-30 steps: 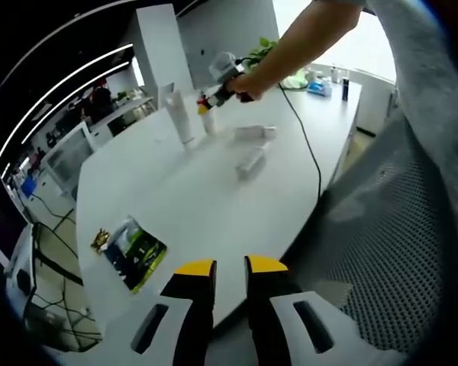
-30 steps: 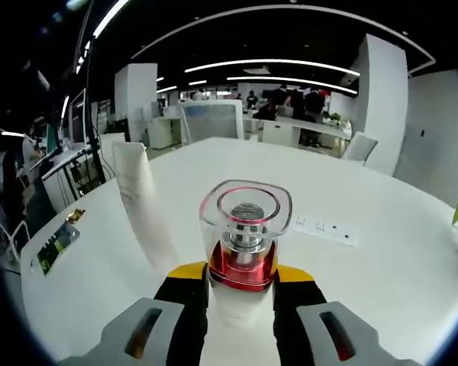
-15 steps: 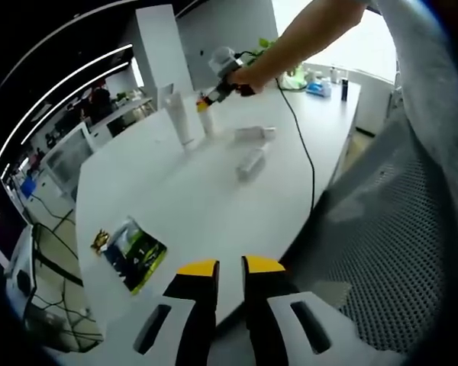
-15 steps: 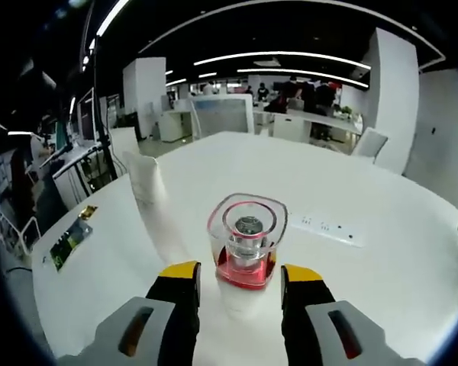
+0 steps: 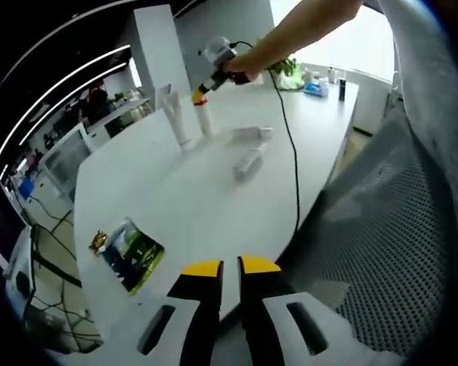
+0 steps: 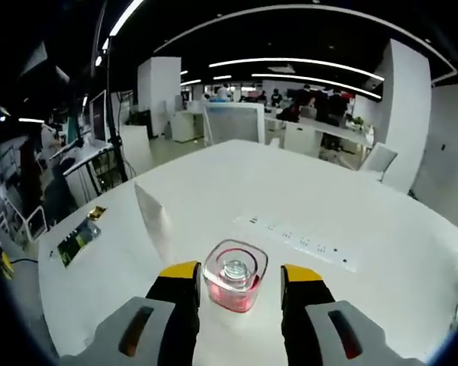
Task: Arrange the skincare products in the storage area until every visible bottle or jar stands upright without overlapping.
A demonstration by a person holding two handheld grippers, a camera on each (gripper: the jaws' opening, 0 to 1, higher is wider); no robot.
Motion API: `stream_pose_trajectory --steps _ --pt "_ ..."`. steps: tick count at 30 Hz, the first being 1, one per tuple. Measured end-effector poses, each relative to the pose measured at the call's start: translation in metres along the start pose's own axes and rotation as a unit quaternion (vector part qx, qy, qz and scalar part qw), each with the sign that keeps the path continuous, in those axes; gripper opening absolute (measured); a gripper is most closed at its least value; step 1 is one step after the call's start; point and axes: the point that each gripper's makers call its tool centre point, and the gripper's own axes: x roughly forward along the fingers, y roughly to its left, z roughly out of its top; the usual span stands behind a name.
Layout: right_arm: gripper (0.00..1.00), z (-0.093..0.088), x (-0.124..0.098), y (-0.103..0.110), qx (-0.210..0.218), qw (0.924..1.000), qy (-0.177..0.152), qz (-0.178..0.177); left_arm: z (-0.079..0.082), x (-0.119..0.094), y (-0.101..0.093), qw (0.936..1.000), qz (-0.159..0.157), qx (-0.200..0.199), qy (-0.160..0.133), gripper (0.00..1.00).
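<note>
In the left gripper view, a white tube [image 5: 177,118] and a red-collared bottle [image 5: 205,119] stand upright side by side on the white table [image 5: 191,198]. Two white products lie on their sides nearby, one [image 5: 252,133] farther off and one [image 5: 248,162] nearer. My right gripper [image 5: 201,93], held by a hand, hovers just above the bottle. Seen from above in the right gripper view, the bottle [image 6: 234,274] with its clear square cap stands free below my open right gripper [image 6: 240,276], beside the tube [image 6: 154,221]. My left gripper [image 5: 230,267] is off the table's near edge, jaws together and holding nothing.
A green and black packet [image 5: 133,252] lies near the table's front left edge, also seen as the packet [image 6: 76,244]. A black cable [image 5: 291,152] runs across the table. A row of sockets [image 6: 298,242] is set into the tabletop. A mesh chair back [image 5: 382,252] stands at right.
My right gripper opened, let go of the red-collared bottle and rose above it; the bottle stays upright beside the tube. The left gripper barely moved.
</note>
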Motion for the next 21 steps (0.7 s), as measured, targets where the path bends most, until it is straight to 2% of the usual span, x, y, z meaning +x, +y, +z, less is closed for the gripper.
stream_pose_trajectory --steps 2,4,7,8,9,11,14,16,17,18,19,20,21 --pt "0.36 -0.003 0.000 0.009 -0.009 0.9994 0.015 0.030 0.000 0.000 0.000 1.0000 -0.001 -0.001 0.001 0.05" --pt "0.37 -0.007 0.000 0.009 -0.037 0.9976 0.040 0.043 -0.001 0.000 -0.001 1.0000 -0.004 -0.003 0.003 0.04" --pt "0.44 -0.012 -0.005 0.009 -0.111 0.9868 0.090 0.076 -0.001 0.000 -0.002 1.0000 -0.005 -0.002 0.003 0.04" --pt "0.48 -0.012 -0.005 0.009 -0.118 0.9853 0.093 0.080 -0.001 0.001 -0.002 1.0000 -0.005 -0.003 0.004 0.04" --pt "0.51 -0.010 -0.008 0.005 -0.149 0.9789 0.108 0.088 -0.002 0.001 -0.002 1.0000 -0.005 -0.003 0.005 0.04" --pt "0.51 -0.007 -0.010 0.003 -0.175 0.9726 0.120 0.096 -0.002 0.001 -0.002 1.0000 -0.006 -0.003 0.005 0.04" --pt "0.52 -0.002 -0.010 -0.004 -0.242 0.9509 0.160 0.108 -0.002 0.001 -0.003 0.9999 -0.008 -0.003 0.007 0.04" --pt "0.53 -0.003 -0.008 0.000 -0.275 0.9351 0.181 0.131 -0.002 0.001 -0.003 0.9999 -0.009 -0.004 0.007 0.03" --pt "0.53 -0.002 -0.006 0.001 -0.304 0.9212 0.197 0.143 -0.002 0.001 -0.003 0.9999 -0.011 -0.005 0.008 0.02" --pt "0.52 -0.005 -0.007 0.004 -0.334 0.9022 0.218 0.163 -0.003 0.001 -0.003 0.9999 -0.011 -0.005 0.009 0.02" --pt "0.51 -0.007 -0.006 0.004 -0.351 0.8920 0.229 0.170 -0.003 0.001 -0.003 0.9999 -0.011 -0.006 0.008 0.02" --pt "0.50 -0.011 -0.006 0.004 -0.371 0.8739 0.254 0.184 -0.003 0.001 -0.003 0.9999 -0.010 -0.006 0.009 0.02" --pt "0.50 -0.013 -0.006 0.005 -0.380 0.8654 0.263 0.193 -0.003 0.001 -0.003 0.9999 -0.010 -0.007 0.009 0.02"
